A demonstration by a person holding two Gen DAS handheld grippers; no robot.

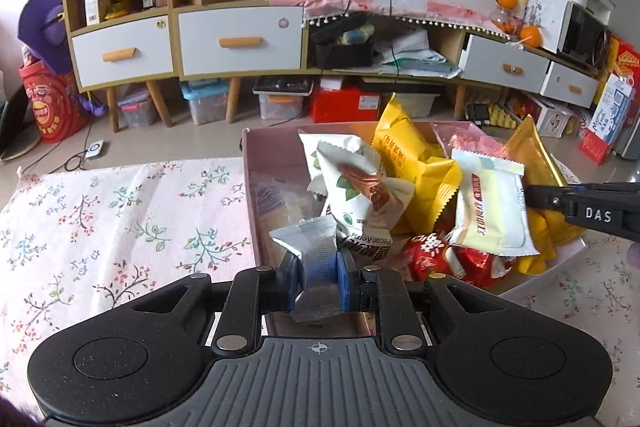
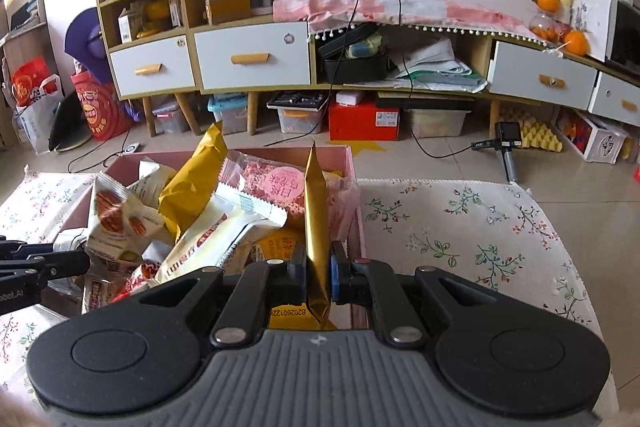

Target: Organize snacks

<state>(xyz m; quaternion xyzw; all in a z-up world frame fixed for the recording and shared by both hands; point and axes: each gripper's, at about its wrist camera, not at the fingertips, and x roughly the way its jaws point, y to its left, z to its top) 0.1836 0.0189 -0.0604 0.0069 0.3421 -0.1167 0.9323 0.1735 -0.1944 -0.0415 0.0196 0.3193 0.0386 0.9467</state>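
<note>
snacks: many packets heaped in the pink box [image 1: 250, 187] on the floral bench [image 1: 120, 219]
silver packet [image 1: 316, 247]: pinched between my left gripper [image 1: 320, 277] pads, long axis running away from me and tipped up to the left, over the box's near end
gold packet [image 2: 318, 227]: edge-on and upright in my right gripper [image 2: 319, 277], long axis pointing up and away, top corner above the box's far wall
left jaws: narrow, clamped on the silver packet
right jaws: nearly together, clamped on the gold packet
cream packet [image 1: 490, 207]: tilted on the heap, between my two grippers
pecan packets [image 1: 356, 183]: standing just beyond the silver packet
</note>
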